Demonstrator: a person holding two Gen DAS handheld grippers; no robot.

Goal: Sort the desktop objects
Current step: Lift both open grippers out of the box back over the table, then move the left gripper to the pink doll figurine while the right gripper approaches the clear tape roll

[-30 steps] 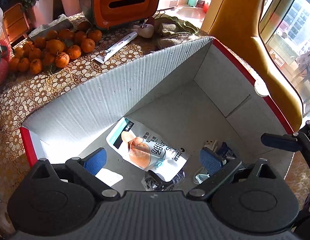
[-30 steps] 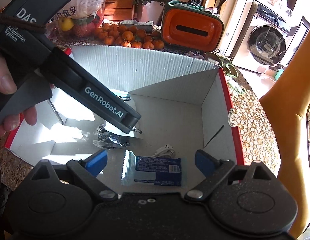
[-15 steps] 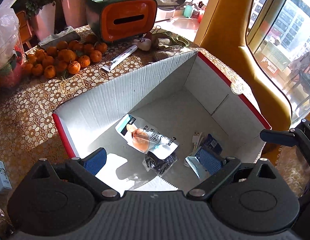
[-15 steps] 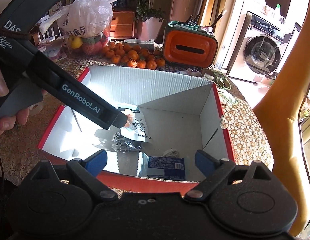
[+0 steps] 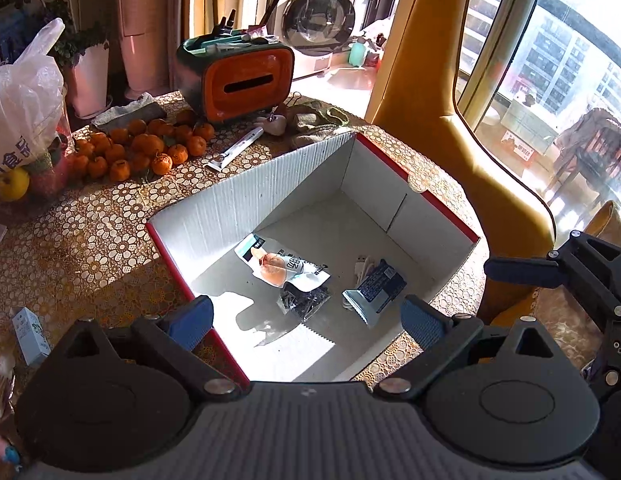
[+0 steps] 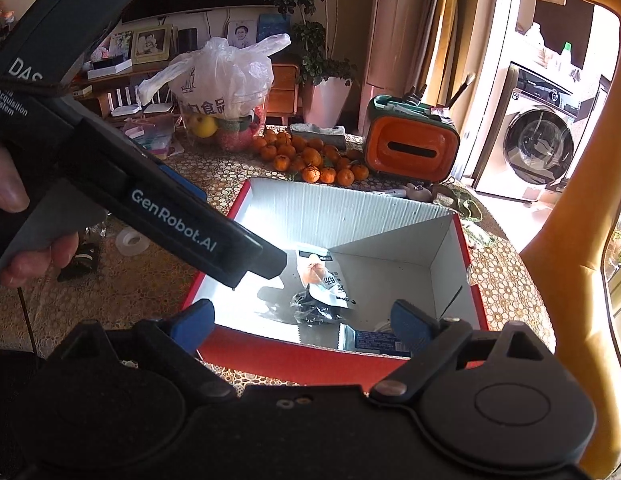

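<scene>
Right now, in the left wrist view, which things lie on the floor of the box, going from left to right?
White snack packet → clear bag of dark pieces → white cable → blue packet, all inside the red-rimmed box.

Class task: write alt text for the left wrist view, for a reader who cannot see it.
An open left gripper hangs above a red-edged cardboard box holding a white snack pouch, a blue packet and a dark packet. Tangerines lie on the table behind.
</scene>
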